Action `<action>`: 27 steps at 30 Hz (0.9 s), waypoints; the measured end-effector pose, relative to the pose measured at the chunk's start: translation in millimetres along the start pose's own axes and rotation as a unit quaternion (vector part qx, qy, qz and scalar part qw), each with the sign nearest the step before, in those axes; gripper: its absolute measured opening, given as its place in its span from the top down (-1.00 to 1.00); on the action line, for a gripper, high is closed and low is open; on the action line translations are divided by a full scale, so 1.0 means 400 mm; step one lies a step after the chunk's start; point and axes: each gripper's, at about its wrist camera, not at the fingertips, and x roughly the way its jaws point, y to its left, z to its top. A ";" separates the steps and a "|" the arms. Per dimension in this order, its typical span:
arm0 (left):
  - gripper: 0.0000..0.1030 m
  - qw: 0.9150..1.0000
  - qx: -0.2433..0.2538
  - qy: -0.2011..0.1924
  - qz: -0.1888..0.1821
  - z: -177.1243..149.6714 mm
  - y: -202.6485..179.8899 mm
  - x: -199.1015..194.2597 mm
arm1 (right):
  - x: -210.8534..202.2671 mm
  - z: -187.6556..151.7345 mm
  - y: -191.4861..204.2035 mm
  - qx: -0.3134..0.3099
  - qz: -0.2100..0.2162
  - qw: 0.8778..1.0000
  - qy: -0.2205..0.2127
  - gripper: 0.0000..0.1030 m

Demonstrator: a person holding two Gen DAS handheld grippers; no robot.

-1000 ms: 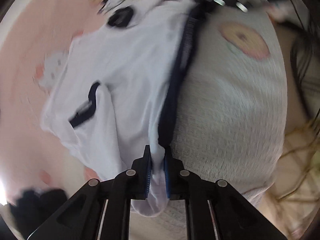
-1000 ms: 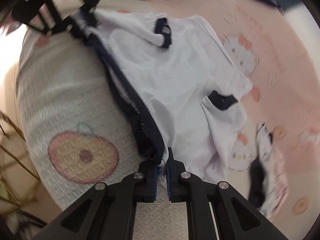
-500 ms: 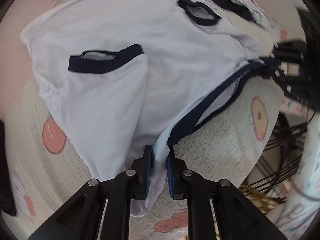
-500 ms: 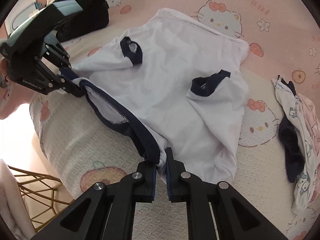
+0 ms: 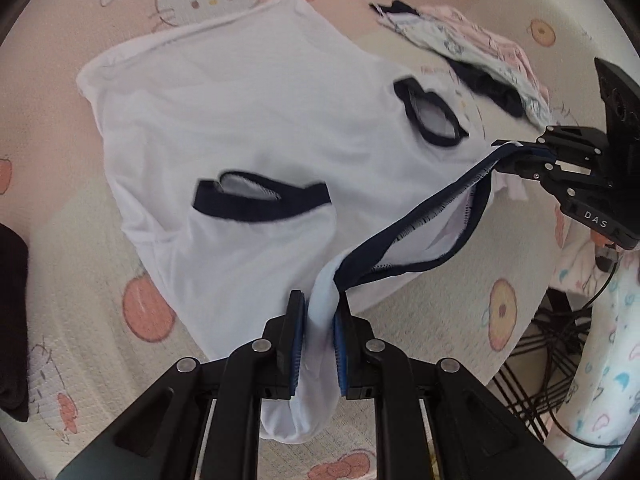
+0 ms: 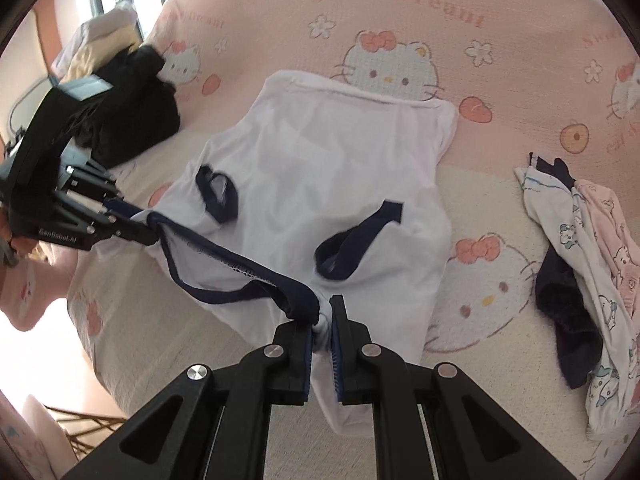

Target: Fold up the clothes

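The black garment [image 5: 12, 320] is cut off by the left edge; cloth hides both claws' pads.

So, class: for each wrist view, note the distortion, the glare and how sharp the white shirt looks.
Left wrist view: fisheye bends the bed's edge, dark corners frame the picture, the white shirt is sharp, and there is no strong glare. Right wrist view: the same curved distortion, the shirt is sharp, and a blown-out bright patch sits at the lower left.

Cat-print bed sheet [image 6: 400, 20], gold wire rack [image 6: 92, 436]
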 end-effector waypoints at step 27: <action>0.60 0.968 -0.230 -0.013 -0.100 -0.027 0.240 0.103 | 0.127 0.064 -0.159 0.251 0.053 0.967 -0.005 0.82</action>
